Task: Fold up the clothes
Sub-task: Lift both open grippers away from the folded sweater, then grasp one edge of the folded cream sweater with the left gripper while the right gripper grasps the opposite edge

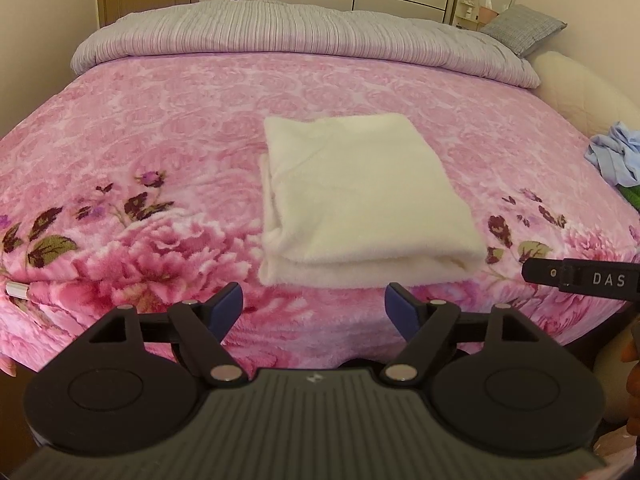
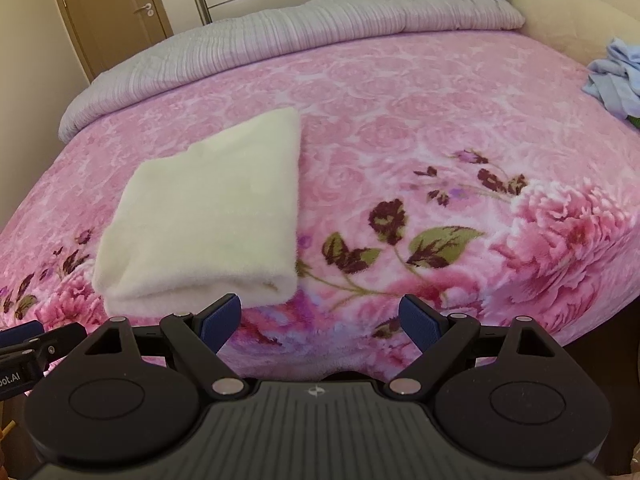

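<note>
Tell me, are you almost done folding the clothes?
Partly. The white fluffy garment lies folded on the pink blanket. The left claw and right claw are open and empty. A crumpled blue garment at the bed's edge is left.

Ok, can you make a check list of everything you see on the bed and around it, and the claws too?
Surface: pink flowered blanket on the bed.
Job's things: white garment, folded, near the front edge.
Clutter: blue clothes heaped at the right side.
Claws: left claw open, empty; right claw open, empty.
Cables: nothing seen.
Surroundings: grey quilt, grey pillow, door.
</note>
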